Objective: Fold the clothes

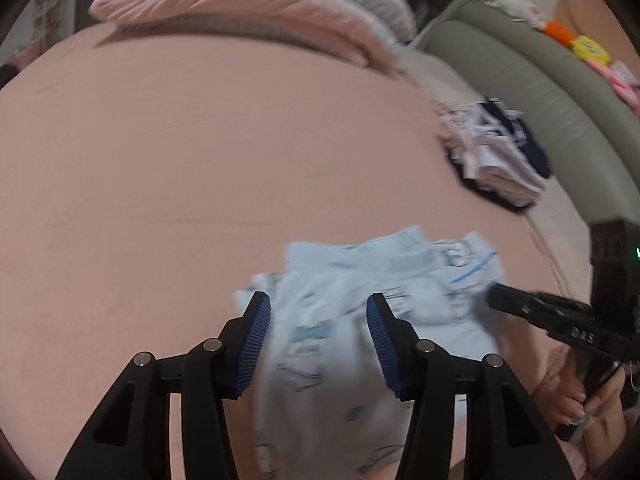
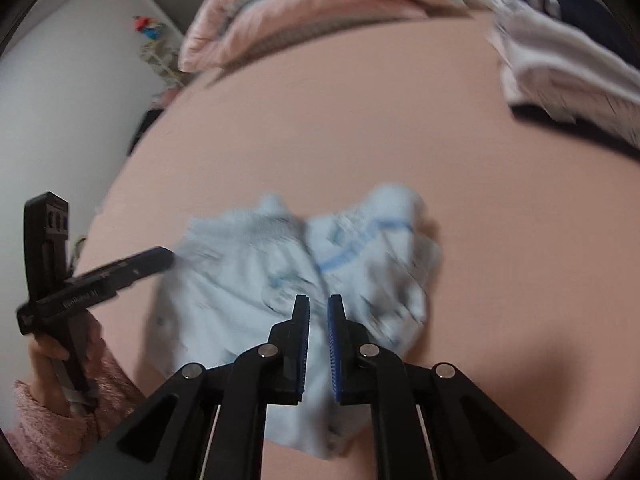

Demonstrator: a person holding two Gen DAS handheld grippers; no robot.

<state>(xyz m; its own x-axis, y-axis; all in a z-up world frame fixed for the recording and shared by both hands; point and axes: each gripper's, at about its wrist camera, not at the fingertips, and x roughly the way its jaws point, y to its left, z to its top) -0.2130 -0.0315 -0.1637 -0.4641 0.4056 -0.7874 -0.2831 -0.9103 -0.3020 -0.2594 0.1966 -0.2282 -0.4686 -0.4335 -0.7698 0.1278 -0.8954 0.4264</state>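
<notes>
A small light blue printed garment (image 1: 352,312) lies crumpled on the pink bed sheet (image 1: 200,168). My left gripper (image 1: 319,306) hovers over its near part, open wide, with the cloth showing between its blue pads (image 1: 258,332) but not pinched. My right gripper (image 2: 318,308) is over the same garment (image 2: 248,280), jaws nearly together with only a thin slit; whether cloth is caught there is unclear. In the left wrist view the right gripper (image 1: 500,294) reaches the garment's right edge. In the right wrist view the left gripper (image 2: 160,258) is at its left edge. Both views are motion-blurred.
A pile of white, pink and navy clothes (image 1: 496,152) sits on the sheet at the far right. A rolled pink and grey quilt (image 1: 248,12) lies along the far edge. A grey padded rail (image 1: 540,92) borders the right. A hand in a fuzzy pink sleeve (image 2: 48,432) holds the left gripper.
</notes>
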